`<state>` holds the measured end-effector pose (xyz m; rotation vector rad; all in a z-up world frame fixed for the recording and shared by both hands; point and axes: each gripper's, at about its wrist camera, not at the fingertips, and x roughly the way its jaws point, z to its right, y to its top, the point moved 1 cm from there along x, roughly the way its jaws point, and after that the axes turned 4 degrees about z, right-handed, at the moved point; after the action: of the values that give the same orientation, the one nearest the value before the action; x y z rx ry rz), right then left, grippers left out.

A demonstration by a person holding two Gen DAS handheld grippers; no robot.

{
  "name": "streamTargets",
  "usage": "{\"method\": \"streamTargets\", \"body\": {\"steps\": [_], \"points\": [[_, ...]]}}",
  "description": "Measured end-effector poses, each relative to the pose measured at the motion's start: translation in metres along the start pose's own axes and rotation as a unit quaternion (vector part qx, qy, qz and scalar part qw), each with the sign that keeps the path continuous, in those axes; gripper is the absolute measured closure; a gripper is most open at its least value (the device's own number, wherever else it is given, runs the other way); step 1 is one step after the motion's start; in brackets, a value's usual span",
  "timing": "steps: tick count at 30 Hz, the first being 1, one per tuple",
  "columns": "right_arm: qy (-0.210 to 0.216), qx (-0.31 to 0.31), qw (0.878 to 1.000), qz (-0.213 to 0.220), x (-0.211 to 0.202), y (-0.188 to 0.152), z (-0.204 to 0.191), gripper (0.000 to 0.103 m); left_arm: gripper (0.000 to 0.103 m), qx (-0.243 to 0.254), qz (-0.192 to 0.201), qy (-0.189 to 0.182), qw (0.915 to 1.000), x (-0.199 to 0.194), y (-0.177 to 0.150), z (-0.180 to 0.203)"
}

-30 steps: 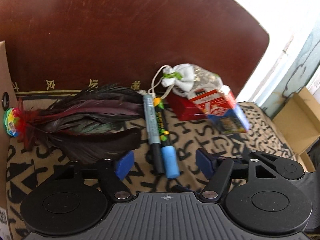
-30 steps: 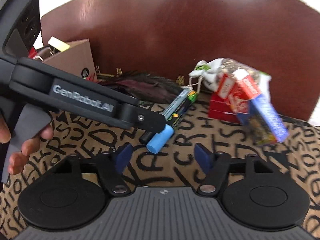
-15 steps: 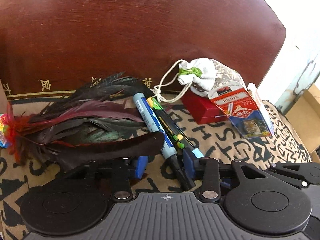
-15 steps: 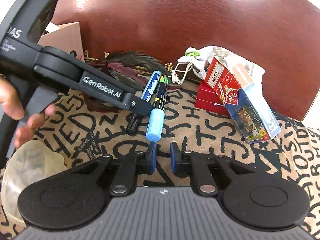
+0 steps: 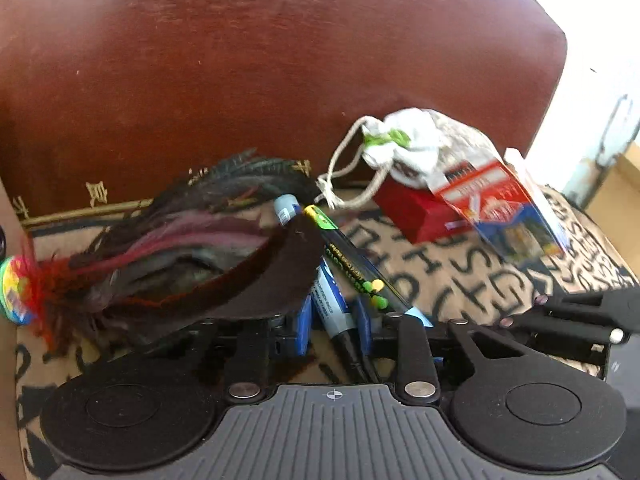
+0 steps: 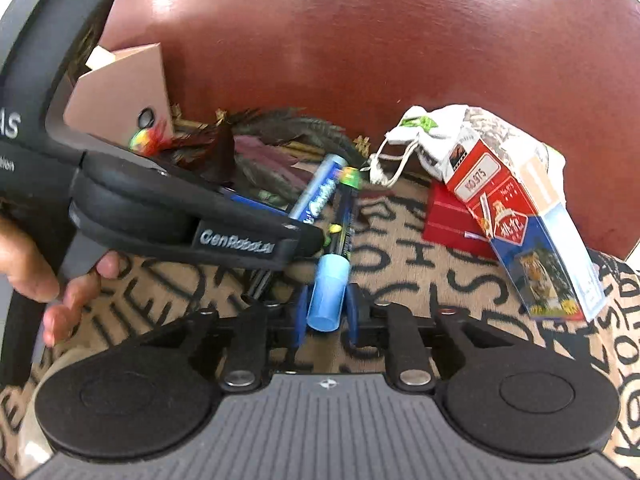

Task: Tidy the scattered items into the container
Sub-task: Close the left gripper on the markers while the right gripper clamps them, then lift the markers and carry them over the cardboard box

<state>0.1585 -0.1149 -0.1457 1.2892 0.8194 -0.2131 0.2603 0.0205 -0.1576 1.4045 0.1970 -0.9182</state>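
Between left gripper (image 5: 334,330) pads: blue-labelled, black-tipped marker (image 5: 332,300).

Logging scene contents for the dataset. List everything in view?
feather shuttlecock: 1, dark feathers with rainbow base, cushion left
blue marker: 1, blue, cushion centre
black marker: 1, black with light-blue cap, beside the blue marker
pouch: 1, white drawstring, on the red box
red box: 1, red, right rear
card pack: 1, red and blue, leaning on the red box
cardboard box: 1, brown, far left
cushion: 1, tan with black letters
chair back: 1, red-brown
hand: 1, holding the left handle
left claw: closed on the blue marker
right claw: closed on the black marker's cap
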Motion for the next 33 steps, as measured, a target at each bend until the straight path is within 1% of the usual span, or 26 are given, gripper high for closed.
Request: {"method": "streamTargets", "body": {"steps": [2,5,6,7,8,9,11,13,15,16,18,19,20,21,23,24,25,26,28,33], "points": [[0.005,-0.003,1.0,-0.018,-0.011,-0.005,0.001,0.083,0.079,-0.003,-0.012,-0.016,0.9998,-0.008,-0.004,-0.003],[0.029,-0.002,0.999,-0.044,-0.024,-0.012,0.004,0.083,0.078,0.002,-0.026,-0.027,0.9993,-0.018,-0.01,-0.005],[0.032,0.001,0.999,-0.043,-0.027,-0.011,0.006,0.082,0.063,-0.001,-0.028,-0.028,0.9992,-0.018,-0.01,-0.005],[0.03,0.006,0.999,-0.038,-0.027,-0.009,0.007,0.078,0.061,-0.008,-0.027,-0.03,0.9992,-0.018,-0.009,-0.004],[0.026,0.009,0.999,-0.032,-0.026,-0.006,0.008,0.073,0.052,-0.017,-0.026,-0.033,0.999,-0.018,-0.008,-0.004],[0.021,0.01,0.999,-0.027,-0.025,-0.003,0.008,0.071,0.042,-0.028,-0.024,-0.037,0.9986,-0.017,-0.007,-0.003],[0.022,0.008,0.999,-0.023,-0.017,0.003,0.006,0.07,0.039,-0.036,-0.018,-0.034,0.9986,-0.015,-0.005,0.0],[0.026,0.003,0.999,-0.032,-0.003,0.007,0.003,0.07,0.042,-0.022,-0.016,-0.032,0.9991,-0.011,-0.004,0.004],[0.021,-0.009,0.999,-0.037,0.006,0.009,0.0,0.069,0.071,-0.022,-0.02,-0.033,0.999,-0.008,-0.003,0.002],[0.017,-0.015,0.999,-0.033,0.008,0.009,-0.002,0.069,0.075,-0.023,-0.027,-0.031,0.9989,-0.007,-0.003,0.001],[0.016,-0.012,0.999,-0.032,0.011,0.01,-0.002,0.072,0.077,-0.016,-0.024,-0.029,0.9992,-0.006,-0.005,0.001],[0.017,-0.011,0.999,-0.033,0.011,0.011,-0.002,0.078,0.068,-0.018,-0.019,-0.028,0.9993,-0.007,-0.006,0.001],[0.016,-0.011,0.999,-0.034,0.01,0.01,-0.003,0.078,0.063,-0.025,-0.015,-0.026,0.9993,-0.008,-0.007,0.001],[0.015,-0.009,0.999,-0.035,0.008,0.01,-0.003,0.078,0.063,-0.028,-0.014,-0.023,0.9992,-0.008,-0.008,0.002],[0.015,0.006,0.999,-0.037,0.005,0.008,-0.001,0.082,0.065,-0.022,-0.015,-0.02,0.9994,-0.009,-0.008,0.006],[0.016,0.015,0.999,-0.038,0.002,0.008,0.001,0.082,0.067,-0.024,-0.018,-0.026,0.9992,-0.01,-0.007,0.007],[0.018,0.025,0.999,-0.037,-0.002,0.007,0.003,0.082,0.074,-0.03,-0.022,-0.034,0.9987,-0.011,-0.007,0.008],[0.02,0.034,0.999,-0.037,-0.006,0.006,0.004,0.083,0.09,-0.038,-0.024,-0.042,0.9981,-0.013,-0.008,0.009],[0.024,0.051,0.998,-0.034,-0.015,0.005,0.005,0.083,0.09,-0.042,-0.016,-0.051,0.9977,-0.02,-0.009,0.014],[0.026,0.066,0.997,-0.023,-0.041,0.004,0.007,0.085,0.091,-0.046,0.005,-0.071,0.9964,-0.043,-0.008,0.031]]}}
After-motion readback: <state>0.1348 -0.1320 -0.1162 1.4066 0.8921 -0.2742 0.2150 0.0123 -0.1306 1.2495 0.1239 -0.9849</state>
